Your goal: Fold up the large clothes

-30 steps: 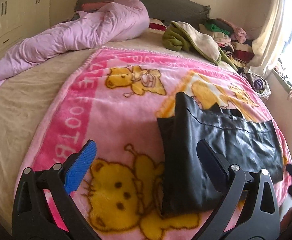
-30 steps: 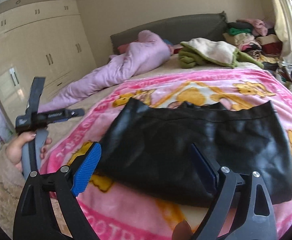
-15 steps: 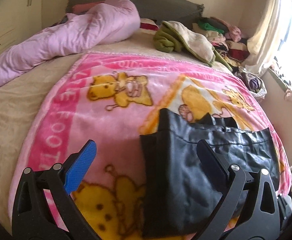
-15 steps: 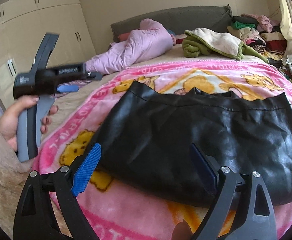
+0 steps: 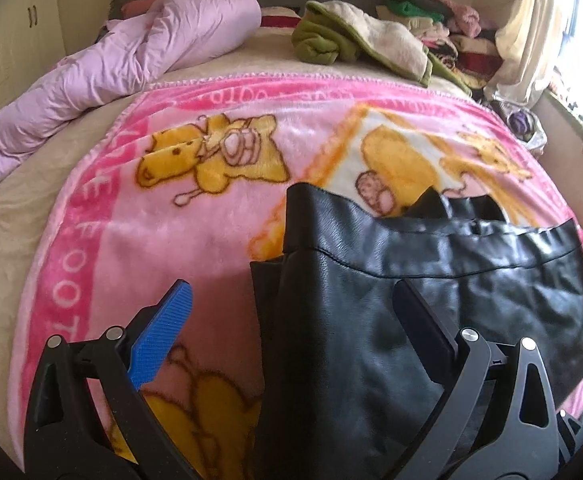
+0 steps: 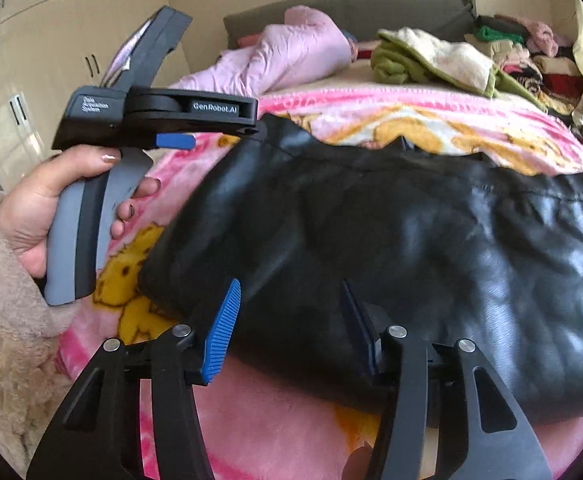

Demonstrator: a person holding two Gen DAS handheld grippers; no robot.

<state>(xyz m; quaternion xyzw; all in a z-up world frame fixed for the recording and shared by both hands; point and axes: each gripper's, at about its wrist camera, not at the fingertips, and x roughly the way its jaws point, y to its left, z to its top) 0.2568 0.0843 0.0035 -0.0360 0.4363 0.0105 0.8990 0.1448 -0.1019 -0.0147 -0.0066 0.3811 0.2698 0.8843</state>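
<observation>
Now, right tool (image 6: 291,320) closing over black garment (image 6: 391,240) edge — left tool (image 5: 291,320) wide, nothing held.

You're in a home bedroom: big bed (image 5: 19,216) with a grey padded headboard (image 6: 391,4), pink cartoon-bear fleece blanket (image 5: 163,216) spread over it, lilac duvet (image 5: 123,60) bunched near the pillows. Cream built-in wardrobes (image 6: 63,48) line the left wall. Stacks of clothes (image 5: 443,28) pile up by the curtain (image 5: 527,28) and a bright window on the right. Lived-in, domestic, no lab kit
</observation>
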